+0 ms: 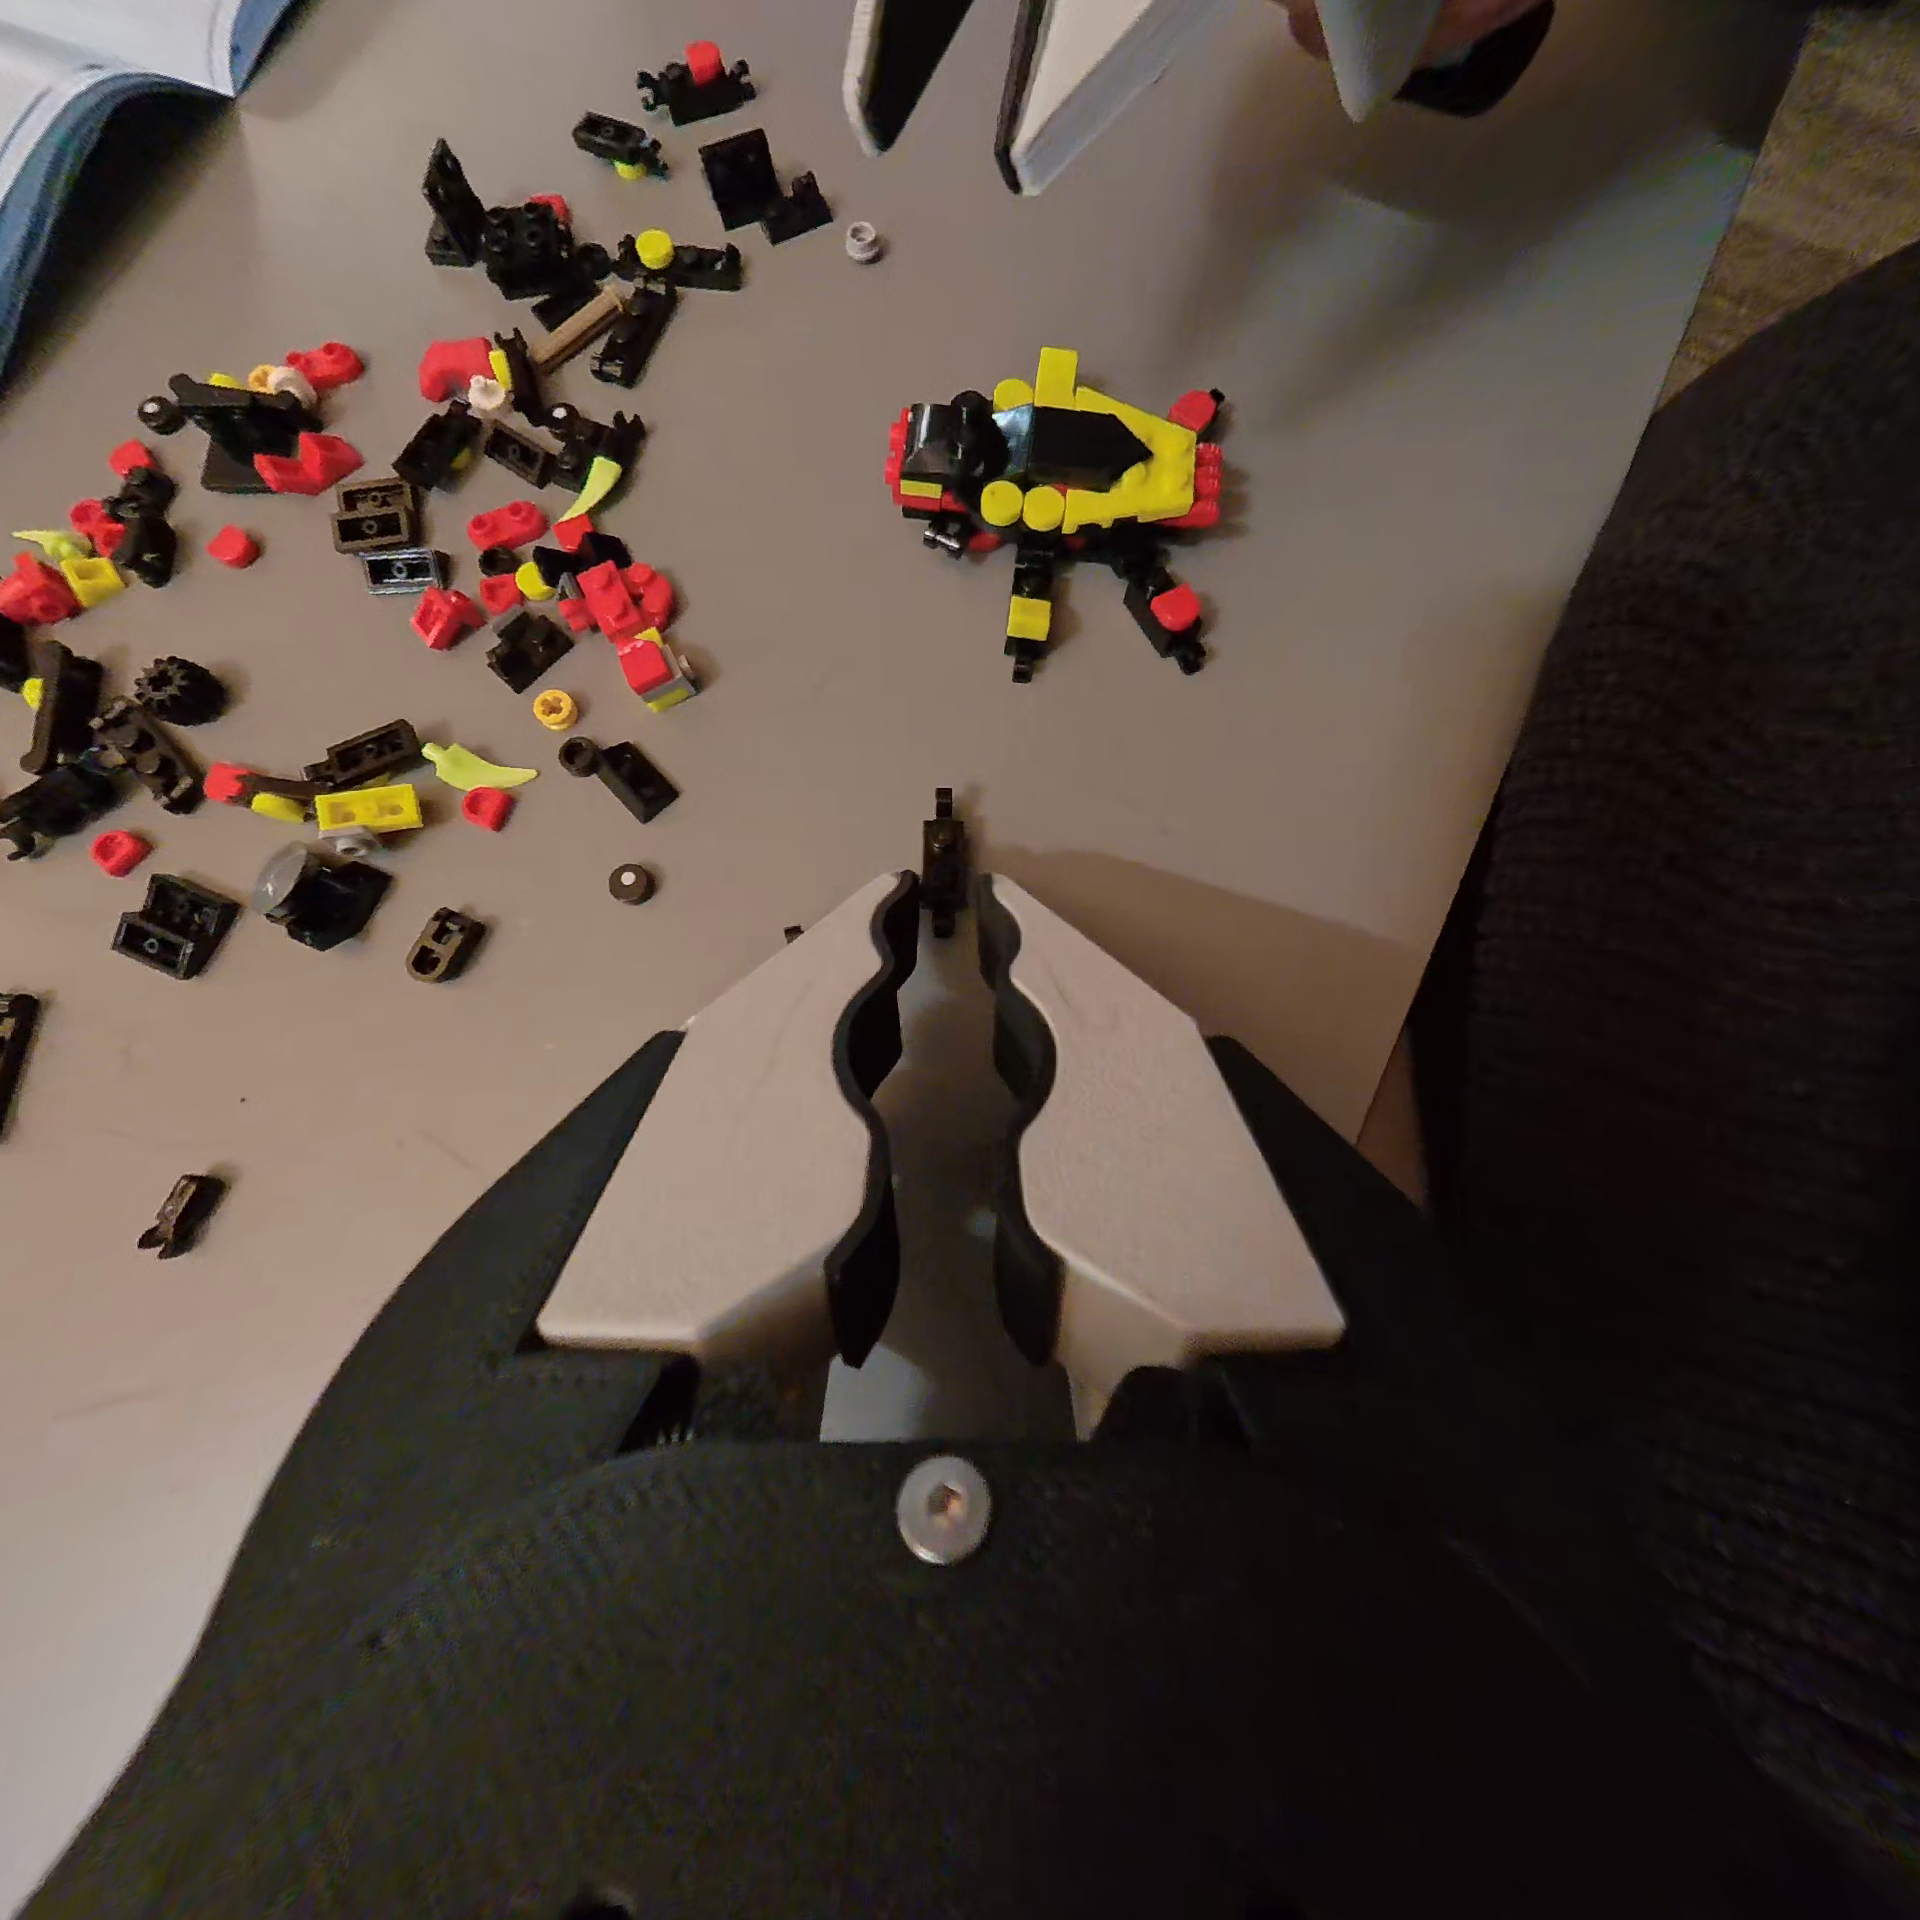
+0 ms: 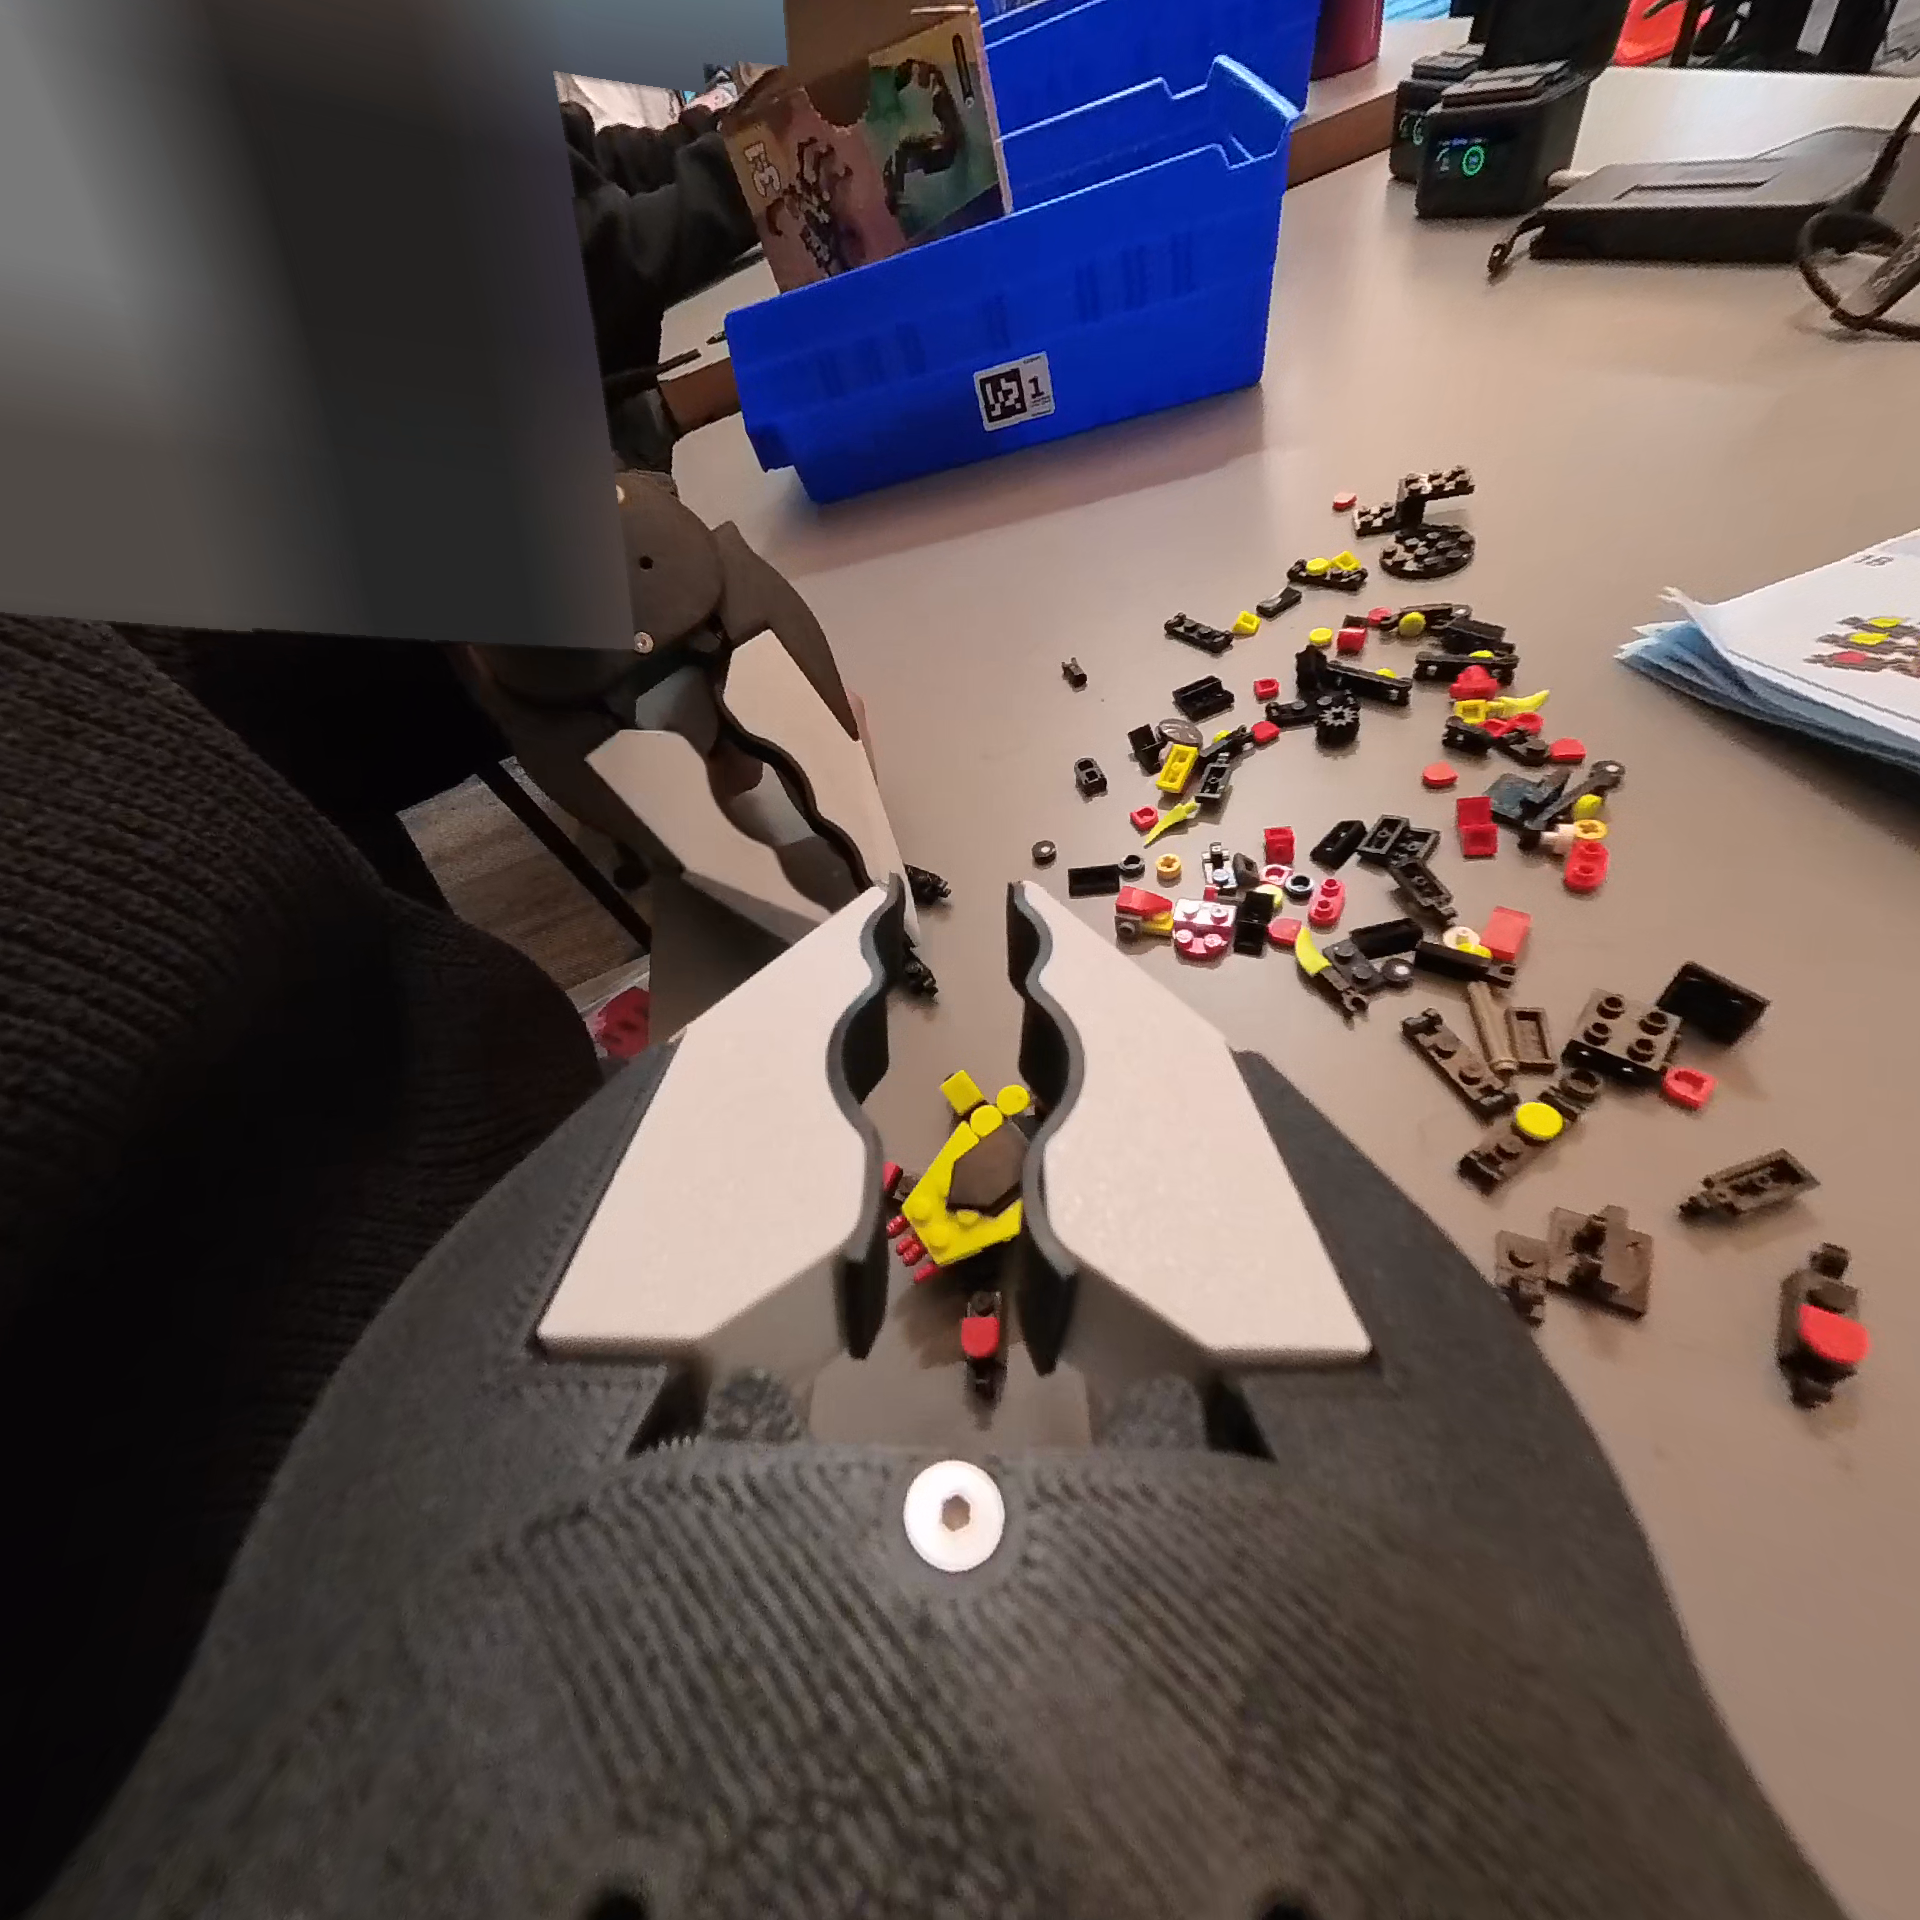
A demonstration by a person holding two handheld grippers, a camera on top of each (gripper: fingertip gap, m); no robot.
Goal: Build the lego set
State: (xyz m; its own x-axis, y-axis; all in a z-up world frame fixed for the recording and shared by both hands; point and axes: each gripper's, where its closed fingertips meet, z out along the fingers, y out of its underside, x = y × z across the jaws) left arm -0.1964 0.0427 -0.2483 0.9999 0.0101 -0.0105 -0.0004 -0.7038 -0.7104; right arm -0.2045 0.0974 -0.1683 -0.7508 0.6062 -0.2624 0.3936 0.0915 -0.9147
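Observation:
The part-built red, yellow and black lego model (image 1: 1060,488) lies on the grey table (image 1: 1039,748). My left gripper (image 1: 943,883) is shut on a small black clip piece (image 1: 943,842) and holds it just short of the model. The right wrist view shows this gripper (image 2: 883,862) at the left with the piece (image 2: 927,883) at its tip. My right gripper (image 2: 958,899) is open and empty, above the model (image 2: 961,1195), which shows between its fingers. It also shows at the top of the left wrist view (image 1: 948,156). Loose pieces (image 1: 416,520) lie spread left of the model.
The instruction booklet (image 2: 1808,665) lies beyond the loose pieces (image 2: 1403,831). A blue bin (image 2: 1039,312) holding a printed box (image 2: 873,156) stands at the back, with black devices (image 2: 1507,135) farther back. A dark sleeve (image 1: 1714,935) covers the table edge on the right. My right fingertips sit around 10 cm from my left ones.

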